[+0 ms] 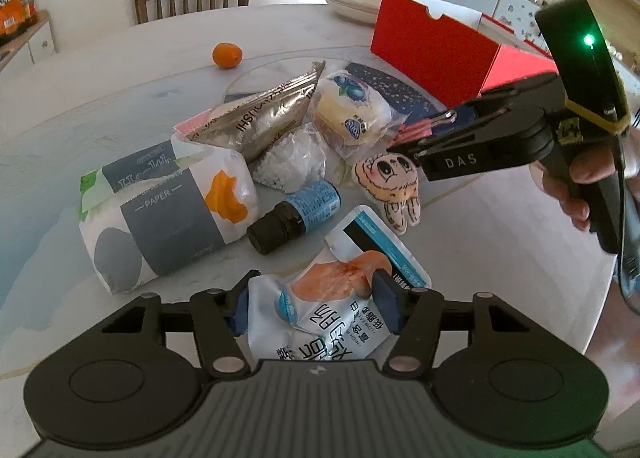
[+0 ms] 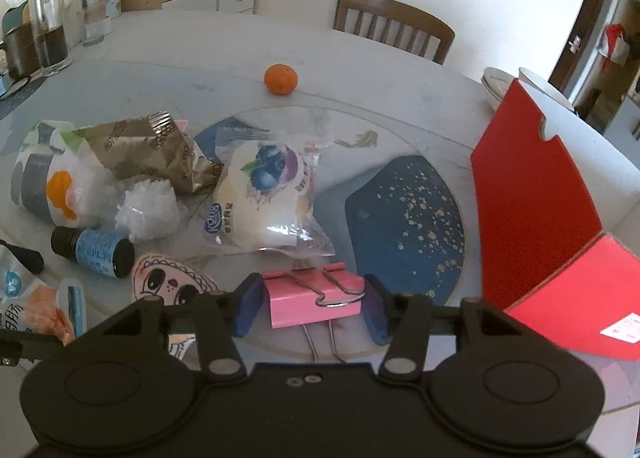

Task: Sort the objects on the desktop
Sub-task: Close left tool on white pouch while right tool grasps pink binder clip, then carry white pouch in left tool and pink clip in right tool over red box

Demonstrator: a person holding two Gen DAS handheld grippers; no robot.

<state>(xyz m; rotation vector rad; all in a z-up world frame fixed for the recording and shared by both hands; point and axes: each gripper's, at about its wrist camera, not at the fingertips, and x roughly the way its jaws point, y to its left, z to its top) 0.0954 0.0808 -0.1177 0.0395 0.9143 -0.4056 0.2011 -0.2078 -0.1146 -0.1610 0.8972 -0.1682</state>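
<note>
1. Left gripper clamped on crumpled snack pouch, low over worktop.
2. Right gripper clamped on pink binder clip, beside red box.

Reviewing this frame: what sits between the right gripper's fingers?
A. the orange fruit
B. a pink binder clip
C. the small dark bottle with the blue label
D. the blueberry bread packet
B. In the right wrist view the pink binder clip sits between the fingers of the right gripper, pads against its sides; the bottle, orange and bread packet lie on the table.
</note>
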